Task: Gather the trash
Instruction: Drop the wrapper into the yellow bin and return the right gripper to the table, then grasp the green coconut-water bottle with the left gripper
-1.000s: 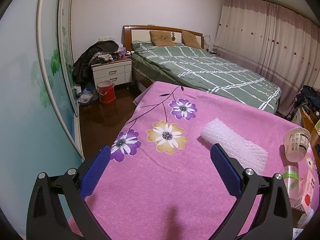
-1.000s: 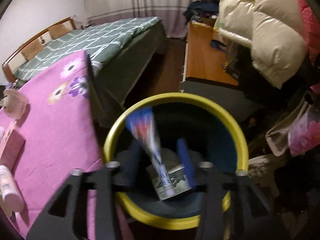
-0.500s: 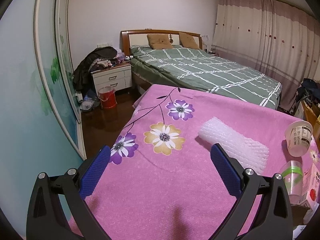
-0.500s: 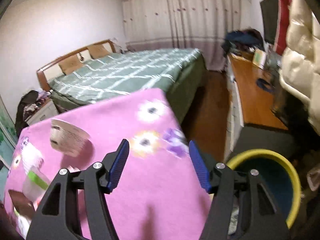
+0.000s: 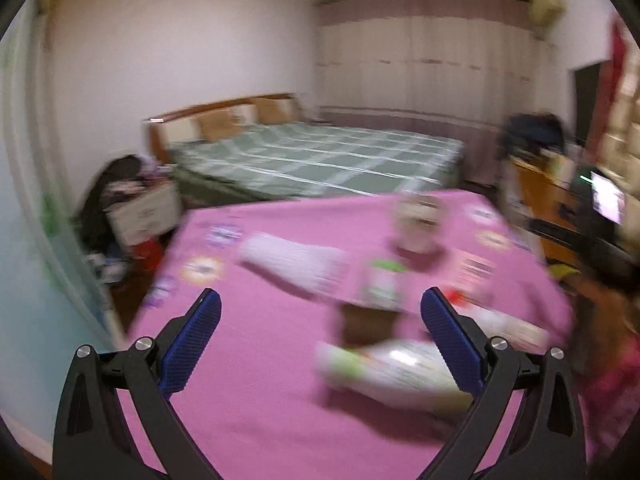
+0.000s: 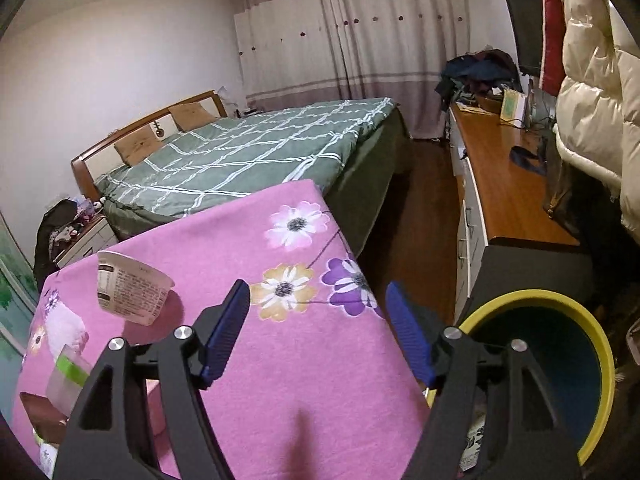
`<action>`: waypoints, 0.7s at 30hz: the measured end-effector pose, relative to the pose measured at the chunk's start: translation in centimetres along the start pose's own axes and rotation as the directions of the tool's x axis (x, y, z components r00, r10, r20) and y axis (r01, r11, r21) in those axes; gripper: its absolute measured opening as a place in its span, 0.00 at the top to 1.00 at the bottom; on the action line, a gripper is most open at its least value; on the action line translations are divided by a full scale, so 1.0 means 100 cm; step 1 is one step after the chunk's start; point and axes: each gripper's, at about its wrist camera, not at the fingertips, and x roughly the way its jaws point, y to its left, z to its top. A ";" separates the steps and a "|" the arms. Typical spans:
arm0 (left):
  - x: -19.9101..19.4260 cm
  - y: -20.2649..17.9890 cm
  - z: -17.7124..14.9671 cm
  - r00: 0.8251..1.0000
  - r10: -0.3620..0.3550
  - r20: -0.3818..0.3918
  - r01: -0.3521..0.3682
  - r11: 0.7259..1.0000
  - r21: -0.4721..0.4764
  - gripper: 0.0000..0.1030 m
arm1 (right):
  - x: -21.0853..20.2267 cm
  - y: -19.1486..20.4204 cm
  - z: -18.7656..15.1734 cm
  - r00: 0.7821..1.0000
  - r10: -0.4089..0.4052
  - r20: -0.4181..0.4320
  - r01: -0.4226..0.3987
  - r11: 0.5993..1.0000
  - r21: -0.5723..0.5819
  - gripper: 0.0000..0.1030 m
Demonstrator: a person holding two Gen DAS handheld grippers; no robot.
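Trash lies on a table under a pink flowered cloth. In the blurred left wrist view I see a white foam sleeve, a paper cup, a clear bottle with green label, a pink carton and a white and green tube. My left gripper is open and empty above the cloth, the tube just ahead between its fingers. My right gripper is open and empty over the cloth's right part. The paper cup lies on its side to its left. A yellow-rimmed bin stands on the floor at the right.
A bed with a green checked cover lies beyond the table. A long wooden desk runs along the right wall, with a cream puffer jacket hanging above. A white nightstand with clothes stands at the left.
My left gripper has swung right, so several trash items now lie ahead of it. My right gripper let a wrapper fall into the bin, then moved left over the table.
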 end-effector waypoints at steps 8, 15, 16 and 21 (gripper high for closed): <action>0.007 -0.083 -0.042 0.989 -0.079 -0.122 0.092 0.991 0.102 0.04 | -0.005 0.001 -0.002 1.000 0.020 0.008 -0.020 1.000 0.008 0.33; 0.030 -0.063 -0.056 0.978 -0.030 -0.208 0.037 0.999 0.030 0.04 | -0.002 0.007 -0.003 1.000 0.026 -0.004 -0.026 1.000 -0.014 0.33; 0.031 -0.055 -0.056 0.977 -0.030 -0.211 0.036 0.999 0.028 0.04 | -0.002 0.008 -0.003 1.000 0.025 -0.005 -0.026 1.000 -0.016 0.33; 0.018 -0.013 -0.065 0.976 0.040 -0.214 -0.031 0.999 0.042 0.04 | 0.000 0.008 -0.003 0.999 0.030 -0.016 -0.030 0.999 -0.010 0.31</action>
